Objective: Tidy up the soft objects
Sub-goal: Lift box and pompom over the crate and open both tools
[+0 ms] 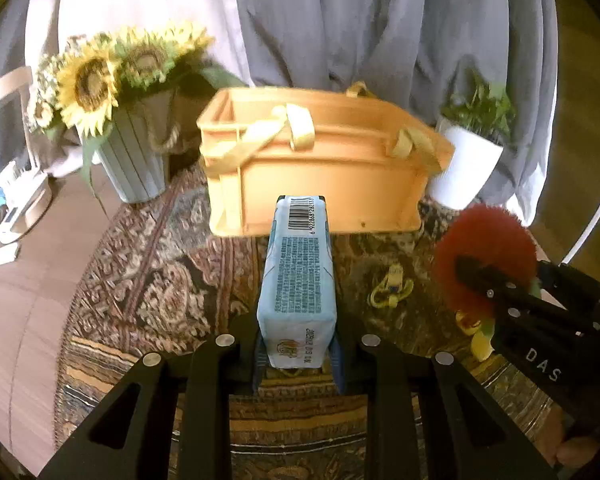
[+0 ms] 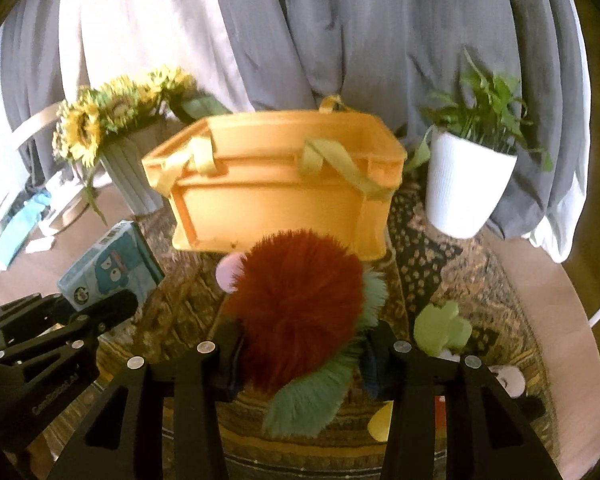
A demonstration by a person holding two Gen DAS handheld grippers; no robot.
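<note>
Left wrist view: left claw (image 1: 298,354) is clamped narrow on a light-blue tissue pack (image 1: 298,280), gripped at its near end; pack points fwd w/ barcode side up, its far end overlapping the front wall of the orange basket (image 1: 324,176). Basket sits on a patterned rug (image 1: 148,280), yellow straps draped over its rim. Left of basket: sunflowers in a ribbed grey pot (image 1: 132,168). Right of basket: white pot w/ green plant (image 1: 466,168). Small yellow clip-like item (image 1: 392,286) lies on rug btwn pack and the right claw (image 1: 476,276), which comes in from the right holding a red fluffy toy (image 1: 488,256). Grey curtains behind.

Right wrist view: right claw (image 2: 300,354) is closed on the red fluffy toy (image 2: 300,304), which has green fuzzy parts below and a pink bit at upper left; toy fills the gap btwn fingers and sits in front of the orange basket (image 2: 276,200). Left claw (image 2: 100,312) at lower left holds the tissue pack (image 2: 112,268), cartoon face side showing. Green plush (image 2: 442,326) lies on rug (image 2: 480,280) at right; near it a white-and-black plush (image 2: 510,380), partly hidden. Sunflower pot (image 2: 132,176) left, white plant pot (image 2: 466,192) right.
</note>
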